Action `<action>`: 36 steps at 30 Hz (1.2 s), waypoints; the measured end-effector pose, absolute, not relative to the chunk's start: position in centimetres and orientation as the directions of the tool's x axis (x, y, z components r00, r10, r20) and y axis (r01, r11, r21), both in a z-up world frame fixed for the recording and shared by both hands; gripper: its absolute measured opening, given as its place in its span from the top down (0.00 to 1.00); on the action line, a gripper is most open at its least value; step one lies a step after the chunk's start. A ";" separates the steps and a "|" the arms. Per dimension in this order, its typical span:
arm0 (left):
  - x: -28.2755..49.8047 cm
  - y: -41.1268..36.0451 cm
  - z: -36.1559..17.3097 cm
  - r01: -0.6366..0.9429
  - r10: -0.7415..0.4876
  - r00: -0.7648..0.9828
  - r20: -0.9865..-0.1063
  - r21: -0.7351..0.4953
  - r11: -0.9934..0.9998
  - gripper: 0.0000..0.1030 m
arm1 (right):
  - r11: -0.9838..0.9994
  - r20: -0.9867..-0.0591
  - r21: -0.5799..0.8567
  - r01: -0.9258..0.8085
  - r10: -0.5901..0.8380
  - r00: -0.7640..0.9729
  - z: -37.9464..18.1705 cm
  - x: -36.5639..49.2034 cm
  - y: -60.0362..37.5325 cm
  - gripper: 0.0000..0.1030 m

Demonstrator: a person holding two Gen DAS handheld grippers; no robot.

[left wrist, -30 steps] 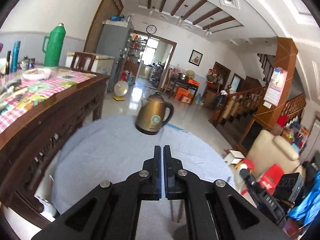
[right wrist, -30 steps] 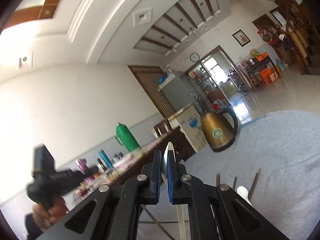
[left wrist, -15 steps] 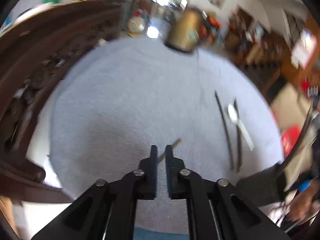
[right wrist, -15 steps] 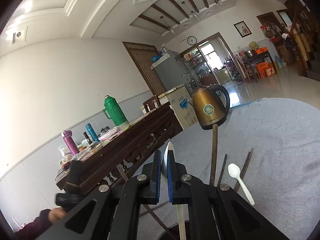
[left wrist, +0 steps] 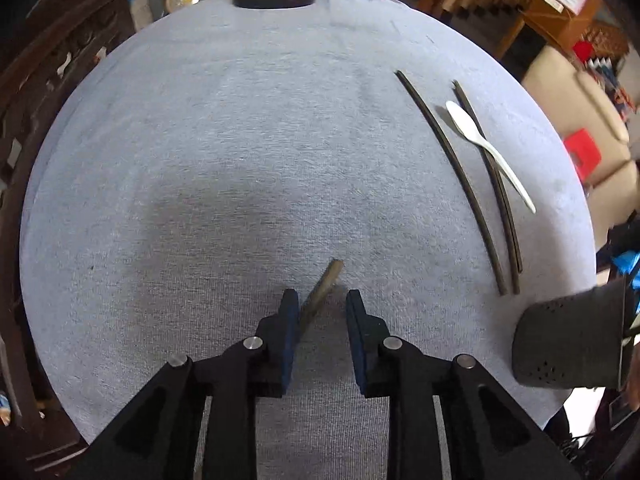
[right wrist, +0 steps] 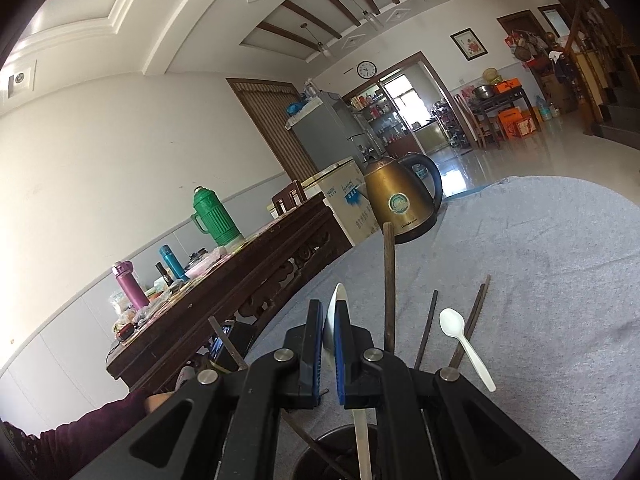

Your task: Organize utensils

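left wrist view: left gripper (left wrist: 322, 308) over the grey cloth (left wrist: 200, 160), jaws just been opening, spread astride a brown chopstick (left wrist: 322, 288) without pinching it. two dark chopsticks (left wrist: 456, 176) and a white spoon (left wrist: 486, 148) lie well to the right, black holder (left wrist: 568, 344) nearby. step: picking up the chopstick; next, close on it.

right wrist view: right gripper (right wrist: 328, 344) pinches a white spoon handle (right wrist: 337, 312) above the holder (right wrist: 328, 452).

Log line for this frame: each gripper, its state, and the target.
left gripper: open, opening over brown chopstick | right gripper: shut on white spoon
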State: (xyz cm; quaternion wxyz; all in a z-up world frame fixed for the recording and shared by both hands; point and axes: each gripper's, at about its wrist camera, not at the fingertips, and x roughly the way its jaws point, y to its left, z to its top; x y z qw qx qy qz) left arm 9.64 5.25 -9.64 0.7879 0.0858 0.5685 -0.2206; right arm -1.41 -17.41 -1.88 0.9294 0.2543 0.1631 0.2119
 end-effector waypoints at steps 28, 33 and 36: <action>7.5 5.5 -9.3 0.546 -0.250 0.258 -0.933 -0.073 0.835 0.85 | 0.787 -0.223 0.543 -0.293 0.472 0.853 -2.1 -1.3 -17.3 0.94; 7.1 6.2 -8.8 0.539 -0.232 0.271 -0.934 -0.053 0.840 0.90 | 0.788 -0.225 0.544 -0.288 0.468 0.855 -2.3 -1.4 -17.3 0.94; 6.6 6.7 -8.1 0.526 -0.230 0.289 -0.929 -0.047 0.849 0.91 | 0.793 -0.224 0.535 -0.291 0.465 0.856 -2.1 -1.5 -17.2 0.94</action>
